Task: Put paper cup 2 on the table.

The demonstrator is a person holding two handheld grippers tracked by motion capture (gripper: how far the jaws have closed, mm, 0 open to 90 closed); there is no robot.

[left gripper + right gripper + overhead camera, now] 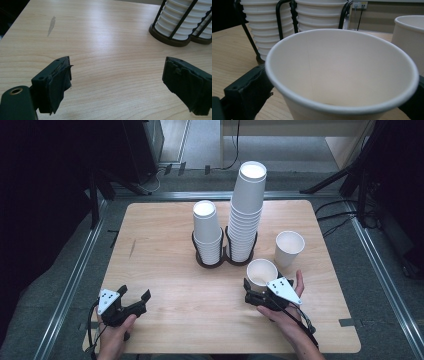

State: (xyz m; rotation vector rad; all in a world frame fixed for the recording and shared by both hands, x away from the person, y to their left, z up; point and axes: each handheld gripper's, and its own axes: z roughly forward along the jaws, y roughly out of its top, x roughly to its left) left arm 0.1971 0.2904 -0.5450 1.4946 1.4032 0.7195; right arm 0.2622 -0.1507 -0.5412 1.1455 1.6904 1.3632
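High view, right gripper (261, 286): held in the person's right hand (284, 312) near the table (165, 270) front edge, jaws either side of an upright paper cup (261, 273).
High view, second cup (289, 248): stands just beyond and to the right of the right gripper's cup, apart from it.
High view, stacks: a short stack (207, 231) and a tall stack (247, 210) sit in a black double holder (223, 255), beyond the right gripper and a little to its left.
High view, left gripper (135, 301): in the left hand (115, 332) at the table's front left, well apart from the cups, jaws apart over bare wood.
Left gripper view: jaws stand wide with nothing between them; the holder (172, 41) base and short stack (178, 26) lie ahead to the right; a grey smear (51, 25) marks the wood ahead to the left.
Right gripper view: the cup (342, 75) sits between the jaws, its empty inside visible; the left pad is just beside the wall below the rim, and I cannot tell whether it touches. The jaws are spread, not clamped. Both stacks (268, 27) stand just behind the cup; the second cup (408, 37) is at the right.
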